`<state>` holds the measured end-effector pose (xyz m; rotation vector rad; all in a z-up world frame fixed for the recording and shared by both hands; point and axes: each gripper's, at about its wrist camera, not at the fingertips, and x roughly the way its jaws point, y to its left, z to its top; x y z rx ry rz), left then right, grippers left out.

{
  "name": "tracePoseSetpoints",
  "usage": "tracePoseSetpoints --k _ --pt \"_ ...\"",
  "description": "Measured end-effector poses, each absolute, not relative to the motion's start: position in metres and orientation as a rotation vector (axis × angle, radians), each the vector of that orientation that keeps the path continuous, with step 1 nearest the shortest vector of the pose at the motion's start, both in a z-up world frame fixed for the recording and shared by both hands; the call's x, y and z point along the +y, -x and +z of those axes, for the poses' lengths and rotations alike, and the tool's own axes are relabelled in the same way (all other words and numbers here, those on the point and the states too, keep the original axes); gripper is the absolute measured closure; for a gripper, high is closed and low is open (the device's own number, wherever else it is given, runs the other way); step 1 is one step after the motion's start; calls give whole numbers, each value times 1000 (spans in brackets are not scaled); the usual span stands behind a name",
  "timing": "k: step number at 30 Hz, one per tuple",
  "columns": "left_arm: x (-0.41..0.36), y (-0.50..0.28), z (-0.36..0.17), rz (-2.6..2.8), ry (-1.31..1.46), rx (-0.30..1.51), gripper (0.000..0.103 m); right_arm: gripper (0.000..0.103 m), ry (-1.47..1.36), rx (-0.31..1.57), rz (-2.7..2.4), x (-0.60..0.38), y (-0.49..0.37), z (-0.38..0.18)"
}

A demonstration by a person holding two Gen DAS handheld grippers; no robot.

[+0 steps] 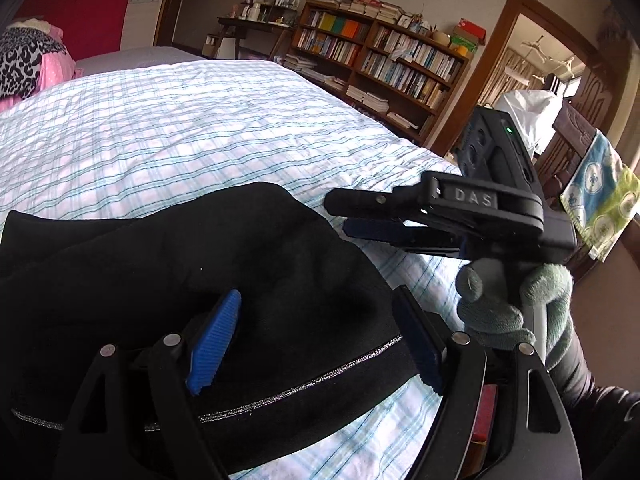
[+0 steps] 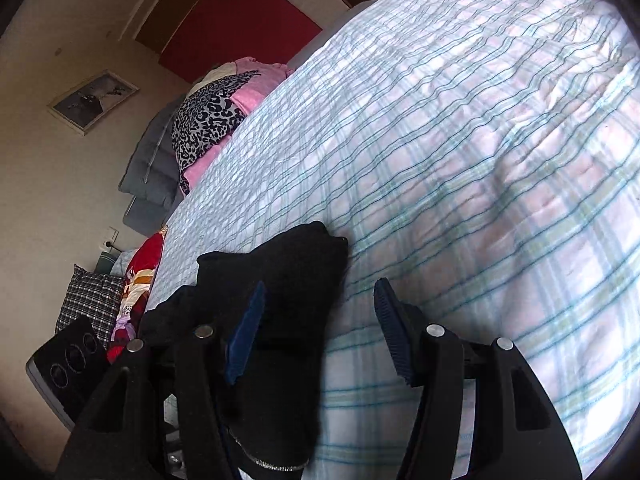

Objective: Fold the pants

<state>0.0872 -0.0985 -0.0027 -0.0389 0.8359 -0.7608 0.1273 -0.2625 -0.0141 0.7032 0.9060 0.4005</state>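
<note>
Black pants (image 1: 240, 280) with a thin silver stripe lie bunched in a folded heap on the plaid bed sheet (image 1: 180, 120), near its front edge. My left gripper (image 1: 320, 344) hovers over the heap. Its blue pads (image 1: 216, 344) stand wide apart, with fabric beneath them and no grip on it. To the right, a gloved hand (image 1: 492, 308) holds my right gripper (image 1: 344, 214) just off the pants' right edge. In the right wrist view the right gripper (image 2: 318, 332) is open. The pants (image 2: 288, 272) lie by its left pad (image 2: 244, 336), and bare sheet (image 2: 460, 160) lies under the rest.
A leopard-print and pink clothes pile (image 2: 208, 116) sits at the far end of the bed, with pillows (image 2: 88, 300) beside it. A bookshelf (image 1: 380, 52) and a chair draped with a patterned towel (image 1: 600, 196) stand beyond the bed's right side.
</note>
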Motion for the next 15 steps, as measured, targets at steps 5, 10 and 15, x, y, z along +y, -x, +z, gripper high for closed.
tracePoseSetpoints --k 5,10,15 --pt "-104 -89 -14 -766 22 850 24 45 -698 982 459 -247 -165 -22" --pt "-105 -90 -18 -775 13 848 23 89 -602 988 458 -227 -183 -19" --pt "-106 -86 -23 -788 -9 818 22 94 -458 842 466 -205 -177 12"
